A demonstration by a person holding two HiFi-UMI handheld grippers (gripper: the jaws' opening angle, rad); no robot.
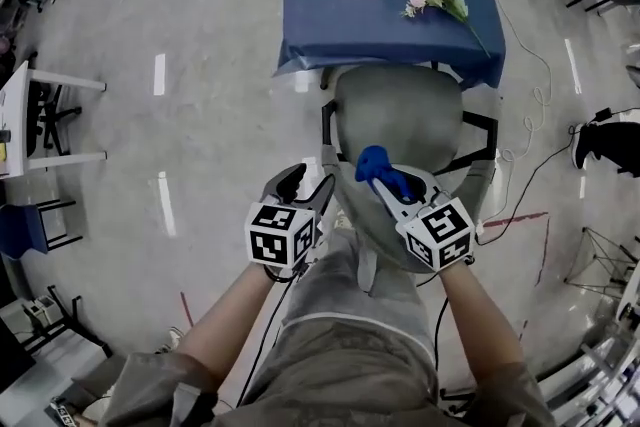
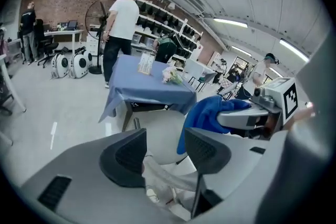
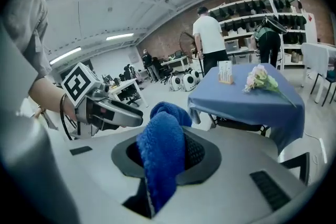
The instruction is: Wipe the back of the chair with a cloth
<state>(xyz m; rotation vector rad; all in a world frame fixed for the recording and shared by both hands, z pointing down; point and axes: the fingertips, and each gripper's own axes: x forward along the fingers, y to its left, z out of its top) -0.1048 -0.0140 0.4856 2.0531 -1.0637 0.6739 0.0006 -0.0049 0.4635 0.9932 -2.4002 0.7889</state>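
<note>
Right gripper view shows the right gripper [image 3: 167, 161] clamped on the blue cloth [image 3: 159, 147]. Only head view shows the cloth at the chair [image 1: 400, 115] back. Left gripper view shows the left gripper [image 2: 165, 152] with jaws apart, gripping nothing.

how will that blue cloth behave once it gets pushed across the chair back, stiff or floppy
Probably floppy: the cloth droops in folds from the shut jaws of the right gripper. Its fluffy pile looks soft and light, so it should likely bunch and drag rather than slide on the chair.
</note>
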